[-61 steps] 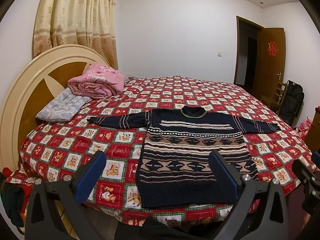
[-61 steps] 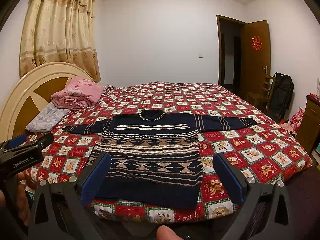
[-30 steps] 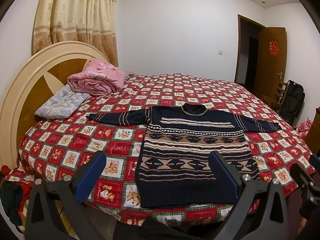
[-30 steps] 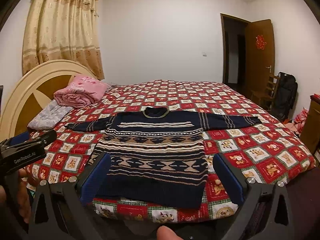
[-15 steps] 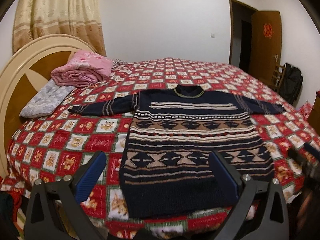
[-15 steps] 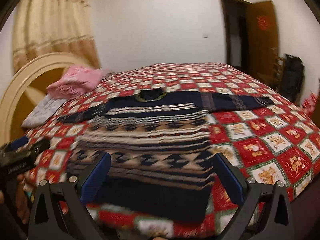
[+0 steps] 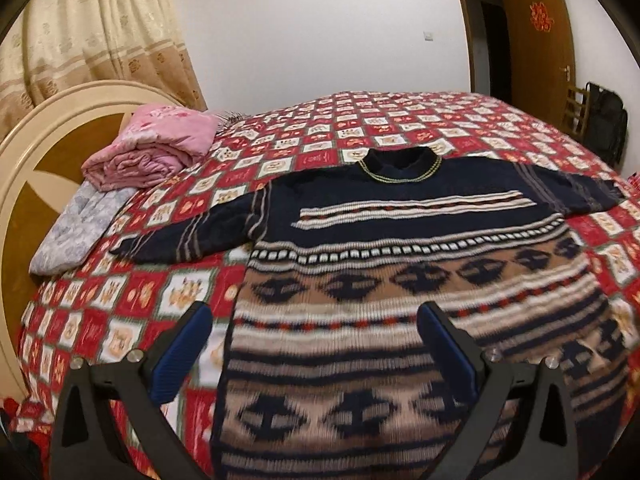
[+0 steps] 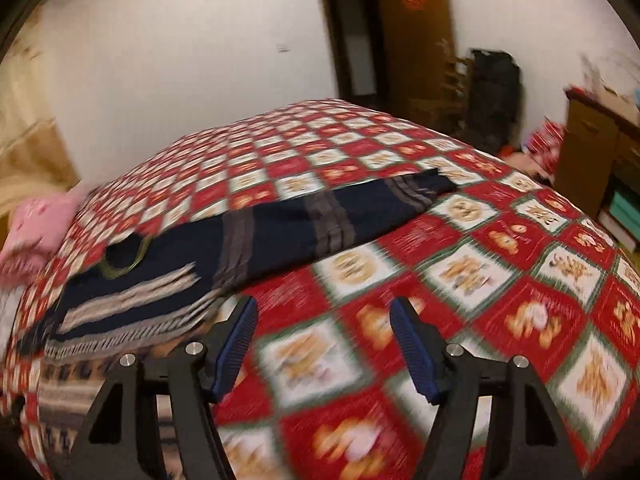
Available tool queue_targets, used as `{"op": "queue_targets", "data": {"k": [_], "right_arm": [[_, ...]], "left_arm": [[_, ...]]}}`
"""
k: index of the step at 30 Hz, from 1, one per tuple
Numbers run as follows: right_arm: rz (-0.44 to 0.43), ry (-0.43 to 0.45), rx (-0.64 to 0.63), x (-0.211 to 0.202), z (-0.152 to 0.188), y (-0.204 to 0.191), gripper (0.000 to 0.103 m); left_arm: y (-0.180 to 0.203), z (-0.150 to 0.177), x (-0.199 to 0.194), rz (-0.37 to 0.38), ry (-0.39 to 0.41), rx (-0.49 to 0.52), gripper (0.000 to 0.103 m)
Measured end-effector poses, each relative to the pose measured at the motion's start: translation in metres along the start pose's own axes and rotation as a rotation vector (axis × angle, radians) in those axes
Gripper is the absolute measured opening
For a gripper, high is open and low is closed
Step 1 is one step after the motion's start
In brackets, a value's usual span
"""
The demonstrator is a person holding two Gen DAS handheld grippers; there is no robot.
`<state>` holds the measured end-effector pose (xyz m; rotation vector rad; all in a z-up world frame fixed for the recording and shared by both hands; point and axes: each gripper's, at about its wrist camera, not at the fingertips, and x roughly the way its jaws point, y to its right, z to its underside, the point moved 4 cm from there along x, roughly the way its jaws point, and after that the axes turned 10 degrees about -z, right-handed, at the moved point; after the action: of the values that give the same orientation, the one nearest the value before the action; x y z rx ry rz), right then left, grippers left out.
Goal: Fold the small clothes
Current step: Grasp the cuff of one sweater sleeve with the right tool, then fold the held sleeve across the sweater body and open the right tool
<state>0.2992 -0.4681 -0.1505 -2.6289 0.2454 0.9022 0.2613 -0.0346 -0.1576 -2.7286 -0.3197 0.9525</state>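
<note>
Sweater (image 7: 420, 280) spread flat on checked bedspread (image 8: 480, 280), unfolded; left gripper (image 7: 316, 344) now nearer over hem, right gripper (image 8: 324, 340) swung toward right sleeve (image 8: 340, 216), both jaws apart, empty.

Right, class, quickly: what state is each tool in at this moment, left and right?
Left tool: open, holding nothing, above the sweater.
Right tool: open, holding nothing, over the bedspread beside the sweater's sleeve.
</note>
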Motion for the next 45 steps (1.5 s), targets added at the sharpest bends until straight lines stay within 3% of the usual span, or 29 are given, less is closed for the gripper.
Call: {"op": "queue_targets", "data": {"k": [2,4,5,6,15,27,28,30,34,37,41,45], "right_arm": [[0.019,-0.002,0.033,0.017,-0.02,0.022,0.069],[0.039,-0.014,0.078,0.038,-0.038,0.047,0.058],[0.045,-0.025,0.091,0.048,-0.048,0.059,0.046],[0.055,-0.03,0.107,0.059,-0.056,0.07,0.043],[0.118,-0.055,0.272,0.144,-0.104,0.15,0.043],[0.141,-0.116,0.367,0.208,-0.108,0.19,0.042],[0.138,-0.111,0.366,0.211,-0.109,0.191,0.04],[0.145,-0.113,0.344,0.216,-0.112,0.189,0.013],[0.111,-0.103,0.275,0.216,-0.119,0.163,0.01],[0.069,-0.08,0.174,0.205,-0.126,0.117,0.01],[-0.015,-0.066,-0.036,0.187,-0.123,0.016,0.009],[-0.124,-0.084,-0.224,0.177,-0.098,-0.089,0.009]], "left_arm": [[0.008,-0.011,0.017,-0.005,-0.006,0.009,0.103],[0.012,-0.02,0.035,-0.029,-0.013,0.019,0.103],[0.013,-0.024,0.042,-0.037,-0.02,0.02,0.103],[0.013,-0.028,0.05,-0.041,-0.026,0.014,0.103],[0.03,-0.045,0.102,-0.084,-0.076,0.004,0.103],[0.063,-0.061,0.135,-0.015,-0.122,-0.004,0.103],[0.066,-0.06,0.137,-0.001,-0.126,-0.009,0.103],[0.069,-0.06,0.138,0.015,-0.13,-0.008,0.103],[0.069,-0.059,0.136,0.066,-0.132,-0.008,0.103],[0.065,-0.058,0.133,0.075,-0.119,-0.007,0.103],[0.057,-0.058,0.132,0.092,-0.129,-0.033,0.103],[0.047,-0.057,0.13,0.094,-0.127,-0.056,0.103]]}}
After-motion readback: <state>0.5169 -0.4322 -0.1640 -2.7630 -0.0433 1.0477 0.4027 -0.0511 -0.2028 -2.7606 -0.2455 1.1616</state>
